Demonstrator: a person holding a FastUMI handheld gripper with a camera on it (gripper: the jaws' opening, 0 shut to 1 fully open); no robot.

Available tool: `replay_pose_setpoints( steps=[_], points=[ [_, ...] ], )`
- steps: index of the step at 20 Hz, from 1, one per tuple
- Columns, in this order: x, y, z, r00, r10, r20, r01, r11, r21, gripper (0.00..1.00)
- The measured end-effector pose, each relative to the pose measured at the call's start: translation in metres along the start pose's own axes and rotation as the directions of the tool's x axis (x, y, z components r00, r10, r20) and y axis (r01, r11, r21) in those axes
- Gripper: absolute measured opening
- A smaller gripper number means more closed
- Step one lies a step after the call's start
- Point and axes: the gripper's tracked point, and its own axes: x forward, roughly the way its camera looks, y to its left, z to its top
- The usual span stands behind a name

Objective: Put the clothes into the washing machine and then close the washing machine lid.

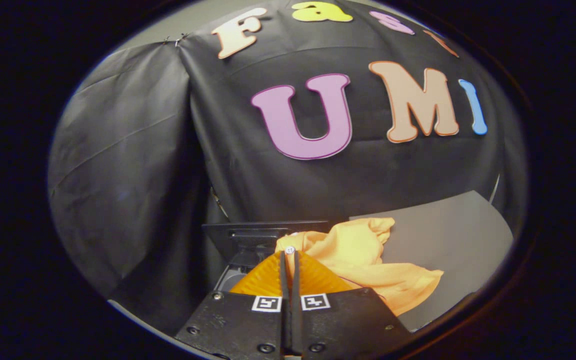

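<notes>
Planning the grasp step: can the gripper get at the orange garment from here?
Probably yes. The orange garment lies on the grey surface just ahead of the gripper, and nothing stands between them. But the fingers look closed together, so they would have to open first.

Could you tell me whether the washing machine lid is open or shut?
Open: the lid stands upright beyond the closed gripper, beside the orange garment.

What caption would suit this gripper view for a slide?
Hand-held gripper with fingers closed, orange garment just ahead on grey table, open washing machine alongside.
</notes>
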Motion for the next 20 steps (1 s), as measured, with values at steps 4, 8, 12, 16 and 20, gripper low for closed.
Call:
replay_pose_setpoints(
  steps=[4,8,12,16,20],
  points=[
    [0.023,0.05,-0.001,0.997,0.07,0.024,-0.071,0.997,0.019,0.0],
    [0.049,0.084,-0.013,0.994,0.105,0.044,-0.106,0.994,0.03,0.0],
    [0.082,0.106,-0.051,0.993,0.115,-0.012,-0.115,0.993,0.002,0.0],
    [0.109,0.102,-0.094,0.995,0.073,-0.068,-0.076,0.996,-0.043,0.0],
    [0.132,0.09,-0.138,0.992,0.049,-0.12,-0.052,0.998,-0.026,0.0]
  ],
)
